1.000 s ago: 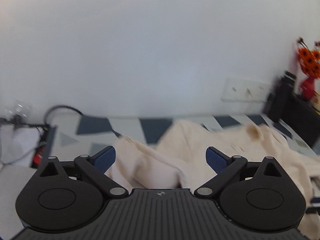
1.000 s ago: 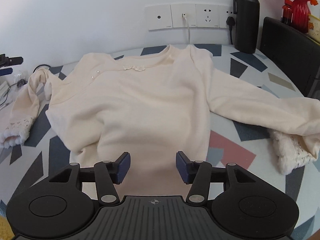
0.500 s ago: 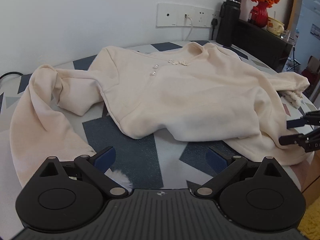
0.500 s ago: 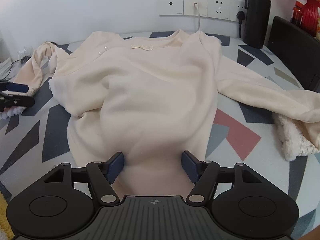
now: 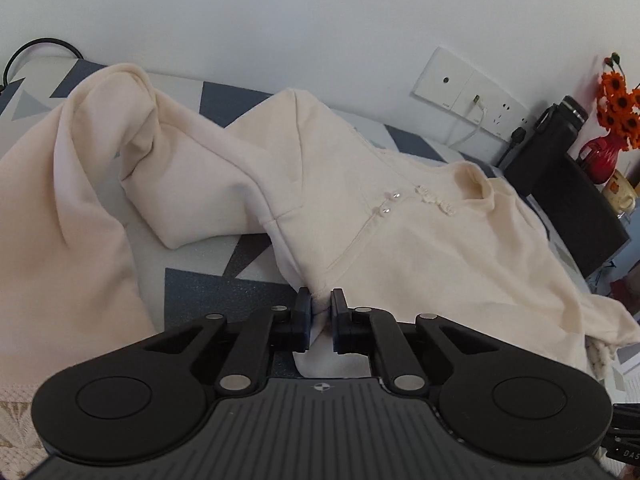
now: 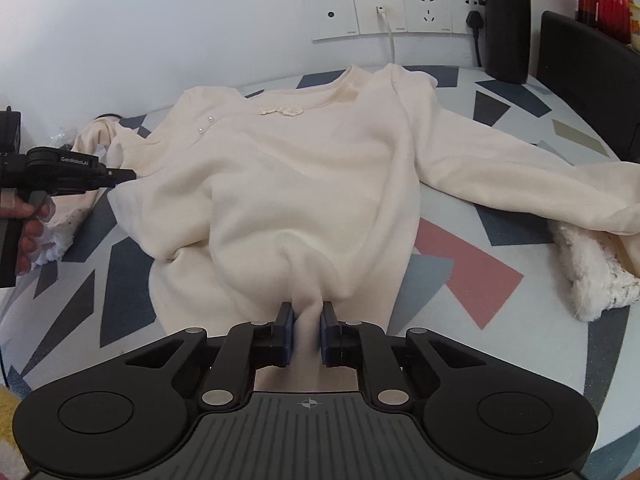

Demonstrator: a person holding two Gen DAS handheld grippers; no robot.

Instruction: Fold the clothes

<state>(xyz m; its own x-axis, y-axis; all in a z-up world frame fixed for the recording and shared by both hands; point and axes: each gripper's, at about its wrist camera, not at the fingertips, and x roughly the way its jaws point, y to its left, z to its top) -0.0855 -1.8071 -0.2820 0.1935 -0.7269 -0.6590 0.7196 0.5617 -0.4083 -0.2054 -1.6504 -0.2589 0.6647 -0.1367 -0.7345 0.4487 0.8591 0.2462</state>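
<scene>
Cream top (image 6: 304,184) lies spread front-up on the patterned table (image 6: 500,280), neckline toward the wall sockets (image 6: 384,12), sleeves out to either side. Left gripper (image 5: 320,312): pads pinched on the garment's side edge below the armpit, jaws nearly together. Right gripper (image 6: 306,328): jaws closing, a bunched fold of the bottom hem pressed between the blue pads. Black bottle (image 6: 504,20) stands by the wall

The sweater's hem (image 6: 308,376) runs hidden behind the right tongs' body; its right cuff (image 6: 636,216) is cut by the frame edge.
</scene>
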